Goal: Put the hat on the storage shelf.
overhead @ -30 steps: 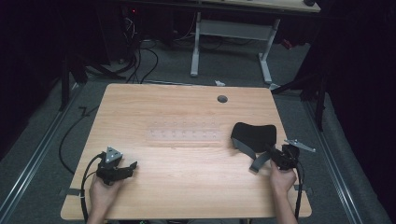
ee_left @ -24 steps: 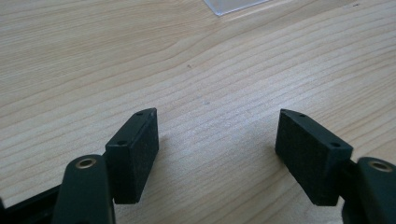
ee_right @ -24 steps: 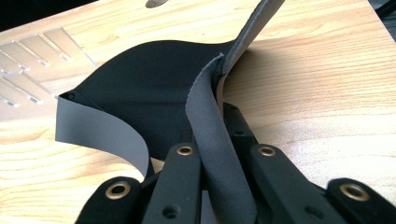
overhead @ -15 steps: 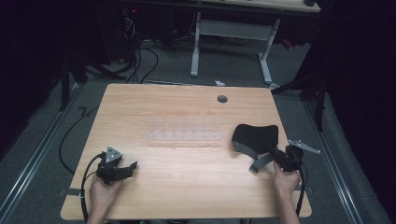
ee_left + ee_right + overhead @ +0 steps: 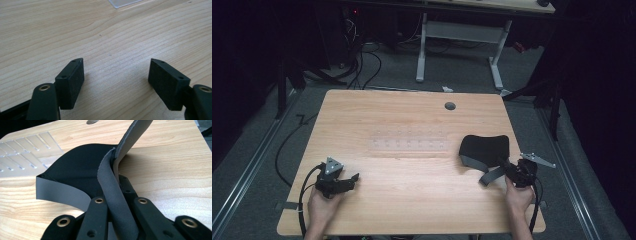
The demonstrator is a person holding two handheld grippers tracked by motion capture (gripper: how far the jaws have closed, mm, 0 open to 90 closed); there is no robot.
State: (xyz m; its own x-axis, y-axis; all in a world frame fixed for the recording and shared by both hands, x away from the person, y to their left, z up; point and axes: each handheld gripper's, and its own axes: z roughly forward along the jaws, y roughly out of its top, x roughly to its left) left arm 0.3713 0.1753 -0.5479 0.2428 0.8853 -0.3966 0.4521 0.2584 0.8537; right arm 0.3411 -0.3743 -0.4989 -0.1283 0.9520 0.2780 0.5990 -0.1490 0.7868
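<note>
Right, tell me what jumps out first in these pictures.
The black eye mask at the right side of the wooden table stands out most, with its grey strap pinched in the shut right tool. At the table's front left, the left tool rests open with nothing between its pads. A clear plastic tray lies flat at the table's middle.

Left gripper [image 5: 354, 177]: black body, grey three-cornered plate [image 5: 332, 166] on top at its 11 o'clock, dark holes in the plate. Black cable [image 5: 303, 192] loops off the body toward 7 o'clock. Close up, the left gripper [image 5: 116, 82] has two flat black rectangular pads [image 5: 71, 82], each with two small screw holes on the top edge; brass-ringed pivots behind.

Right gripper [image 5: 501, 163]: black, grey plate [image 5: 537, 160] jutting toward 3 o'clock, black cable [image 5: 538, 202] trailing toward 6 o'clock. Close up, the right gripper [image 5: 117, 202] shows black link arms with brass-ringed pivots [image 5: 99, 200] and plain screw holes.
</note>
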